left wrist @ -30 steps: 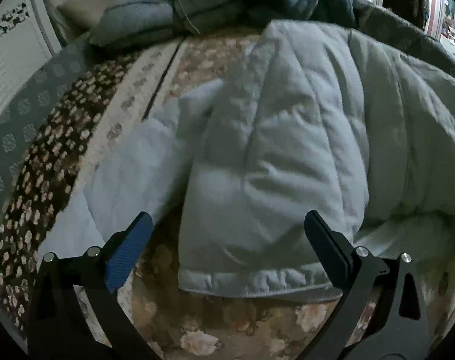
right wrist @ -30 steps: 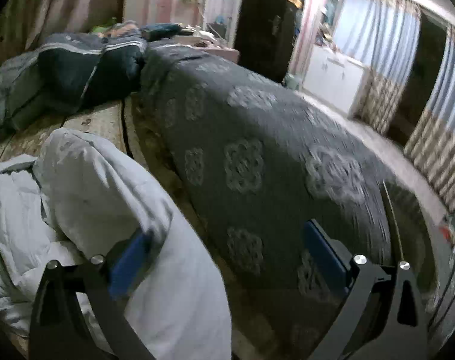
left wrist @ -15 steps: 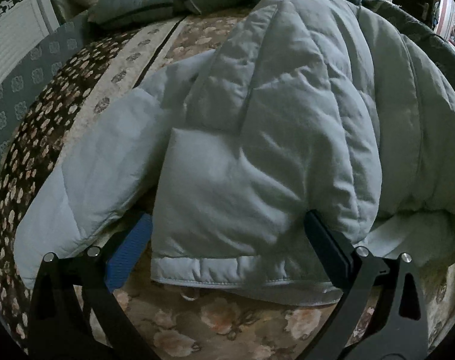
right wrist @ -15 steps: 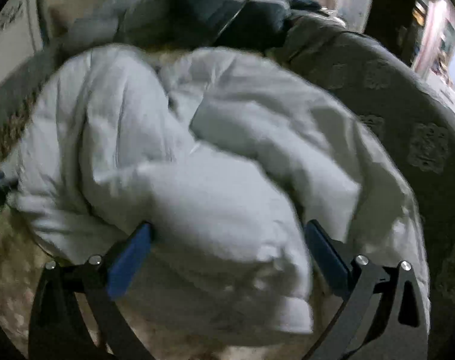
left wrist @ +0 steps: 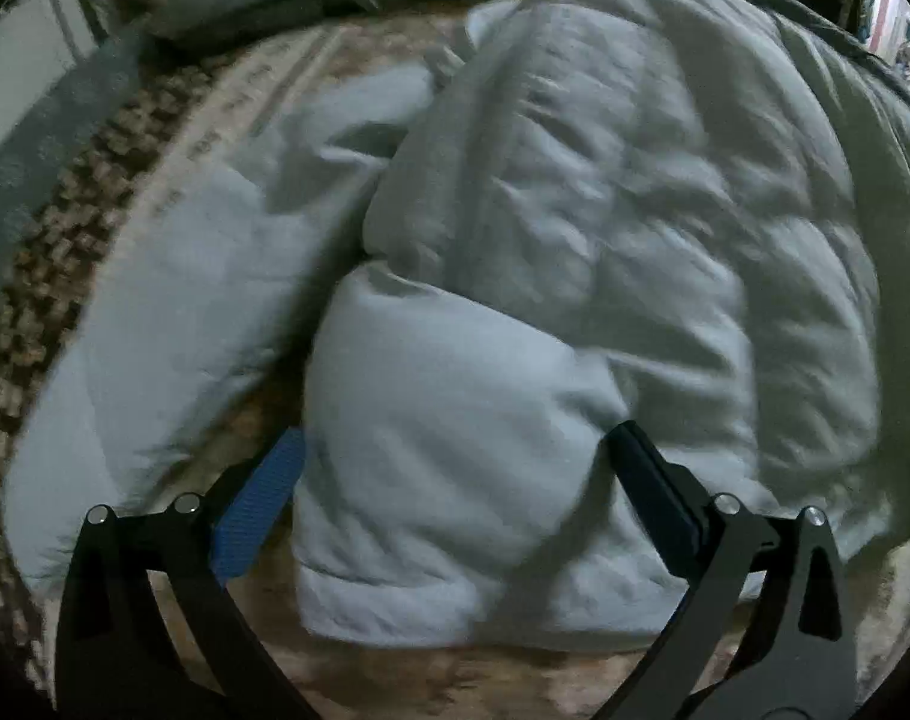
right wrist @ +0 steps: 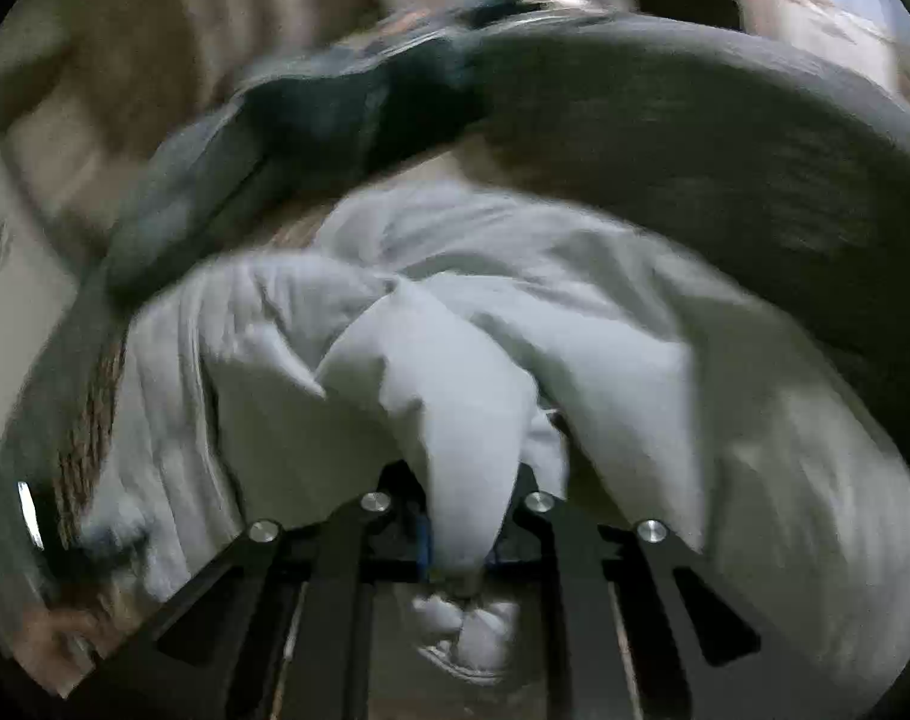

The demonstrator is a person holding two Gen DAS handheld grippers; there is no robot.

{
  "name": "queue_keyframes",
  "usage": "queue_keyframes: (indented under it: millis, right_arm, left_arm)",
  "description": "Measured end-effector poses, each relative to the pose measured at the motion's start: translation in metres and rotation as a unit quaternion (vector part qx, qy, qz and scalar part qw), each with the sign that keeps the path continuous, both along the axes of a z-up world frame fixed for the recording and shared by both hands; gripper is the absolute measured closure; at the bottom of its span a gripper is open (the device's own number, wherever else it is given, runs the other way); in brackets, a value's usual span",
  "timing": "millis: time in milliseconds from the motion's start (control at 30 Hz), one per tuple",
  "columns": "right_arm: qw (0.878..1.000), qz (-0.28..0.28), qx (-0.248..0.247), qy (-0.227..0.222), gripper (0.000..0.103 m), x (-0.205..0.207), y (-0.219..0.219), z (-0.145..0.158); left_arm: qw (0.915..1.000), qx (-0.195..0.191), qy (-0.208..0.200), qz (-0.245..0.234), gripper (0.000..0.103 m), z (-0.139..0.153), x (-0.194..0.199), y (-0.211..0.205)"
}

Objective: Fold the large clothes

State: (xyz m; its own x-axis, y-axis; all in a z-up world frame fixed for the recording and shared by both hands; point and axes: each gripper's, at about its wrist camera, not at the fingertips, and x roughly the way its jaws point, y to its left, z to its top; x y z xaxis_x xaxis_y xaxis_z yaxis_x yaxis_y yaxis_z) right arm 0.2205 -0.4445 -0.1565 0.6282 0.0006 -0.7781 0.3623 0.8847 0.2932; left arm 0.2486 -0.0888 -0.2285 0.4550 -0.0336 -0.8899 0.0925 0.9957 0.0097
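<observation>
A pale padded jacket (left wrist: 574,276) sprawls across the patterned bedspread (left wrist: 125,138), sleeves splayed, no tidy fold yet made; we judge the task barely begun. Our right gripper (right wrist: 457,546) is closing, a fold of the jacket pinched between its jaws. Our left gripper (left wrist: 455,492) gapes wide astride the hem, gripping nothing.
</observation>
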Motion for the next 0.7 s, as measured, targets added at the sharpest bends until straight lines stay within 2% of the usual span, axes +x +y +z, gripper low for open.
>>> queue_keyframes:
  millis: [133,233,267,300,333,367,400,467,567,700]
  right_arm:
    - [0.999,0.029,-0.012,0.032,0.090,-0.008,0.006,-0.012]
    - [0.998,0.040,-0.008,0.040,0.090,-0.010,0.009,-0.017]
    - [0.998,0.044,-0.007,0.044,0.090,-0.007,0.011,-0.019]
    - [0.997,0.054,-0.006,0.050,0.090,-0.009,0.012,-0.021]
    - [0.997,0.059,-0.005,0.051,0.090,-0.013,0.014,-0.018]
    - [0.996,0.066,0.001,0.052,0.090,-0.017,0.015,-0.017]
    - [0.996,0.071,0.006,0.052,0.090,-0.016,0.017,-0.016]
    - [0.995,0.086,-0.001,0.052,0.090,-0.019,0.026,-0.012]
    - [0.993,0.103,-0.010,0.049,0.090,-0.025,0.033,-0.003]
    - [0.990,0.129,-0.009,0.060,0.090,-0.048,0.034,0.001]
  left_arm:
    - [0.9997,0.024,0.007,-0.008,0.003,-0.013,0.003,-0.022]
    - [0.9998,0.014,0.009,0.009,0.003,-0.024,0.007,-0.025]
    - [0.9998,0.004,0.014,0.012,0.007,-0.028,0.007,-0.024]
    - [0.9998,-0.003,0.016,0.009,0.021,-0.030,0.010,-0.023]
    - [0.9998,-0.011,0.016,0.004,0.030,-0.028,0.010,-0.022]
    - [0.9998,-0.016,0.013,0.001,0.054,-0.021,-0.005,-0.017]
    - [0.9997,-0.021,0.007,-0.006,0.073,-0.015,-0.009,-0.018]
    - [0.9998,-0.016,0.002,-0.015,0.086,-0.006,-0.016,-0.020]
    - [0.9997,-0.010,0.006,-0.023,0.090,0.001,-0.034,-0.017]
    - [0.9992,0.000,-0.005,-0.040,0.092,0.034,-0.078,0.000]
